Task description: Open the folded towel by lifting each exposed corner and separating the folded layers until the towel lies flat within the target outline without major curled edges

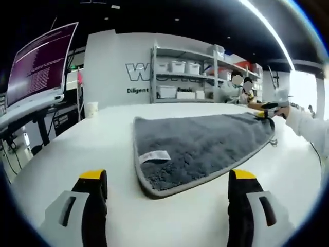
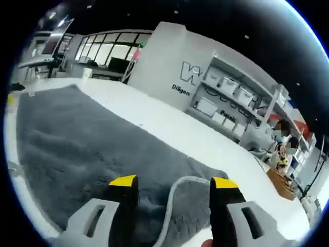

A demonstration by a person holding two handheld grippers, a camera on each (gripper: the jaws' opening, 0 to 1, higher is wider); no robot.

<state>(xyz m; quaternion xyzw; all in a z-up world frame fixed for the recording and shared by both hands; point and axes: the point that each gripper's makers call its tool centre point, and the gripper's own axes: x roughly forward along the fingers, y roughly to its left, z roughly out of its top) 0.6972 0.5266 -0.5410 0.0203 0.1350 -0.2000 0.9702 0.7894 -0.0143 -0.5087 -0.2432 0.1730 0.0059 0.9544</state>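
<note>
My left hand-held gripper (image 1: pixel 167 180) hangs low over the white surface (image 1: pixel 67 154) with its yellow-tipped jaws spread wide and nothing between them; both tips sit short of the near rounded corner of the grey towel (image 1: pixel 200 144). In the left gripper view I see the towel spread out ahead of the jaws, pile side up, with a pale bound edge running round it and a small white label (image 1: pixel 154 156) lying on the cloth near that corner. At the towel's far end, on the right of this view, my right hand-held gripper (image 1: pixel 267 110) is at the far corner, with a white sleeve (image 1: pixel 308 128) behind it. In the right gripper view the right hand-held gripper (image 2: pixel 174 183) has its jaws parted to a moderate width, and a turned-over corner of the towel (image 2: pixel 77 139), its pale edge curling up in a loop, lies between them; I cannot tell whether the tips touch the cloth. The rest of the towel stretches away from the jaws across the surface (image 2: pixel 169 128). Beyond the surface I note a paper cup (image 1: pixel 91 109) near the far left edge, a tilted monitor (image 1: pixel 38 62) on a stand at the left, and a metal shelving rack (image 1: pixel 190 77) with white bins against a wall with lettering.
</note>
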